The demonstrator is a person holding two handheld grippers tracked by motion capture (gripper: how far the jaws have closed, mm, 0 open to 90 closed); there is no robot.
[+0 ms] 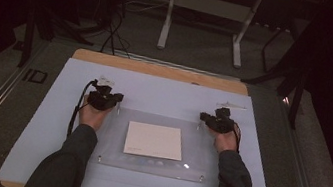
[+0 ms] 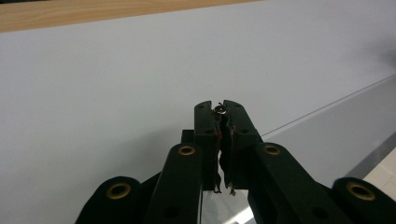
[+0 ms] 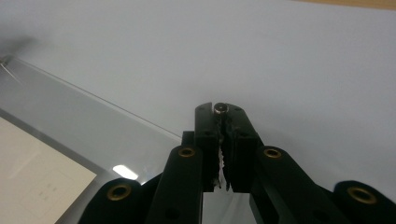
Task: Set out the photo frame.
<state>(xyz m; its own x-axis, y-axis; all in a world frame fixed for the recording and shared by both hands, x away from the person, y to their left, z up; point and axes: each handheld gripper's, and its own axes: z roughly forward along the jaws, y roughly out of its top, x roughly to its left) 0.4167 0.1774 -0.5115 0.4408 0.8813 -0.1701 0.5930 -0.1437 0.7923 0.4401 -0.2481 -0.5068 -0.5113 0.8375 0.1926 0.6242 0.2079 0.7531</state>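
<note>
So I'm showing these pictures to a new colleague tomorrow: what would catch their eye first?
Probably the clear plastic sheet lying mid-table on the pale blue mat, with a white square card at its centre. Next, the left gripper and right gripper at the sheet's two far corners. In each gripper view the black jaws are closed on a small metal stud at that corner.

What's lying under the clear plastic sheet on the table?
Under the clear sheet lies a white paper on the pale blue mat. Its faint print is unreadable.
</note>
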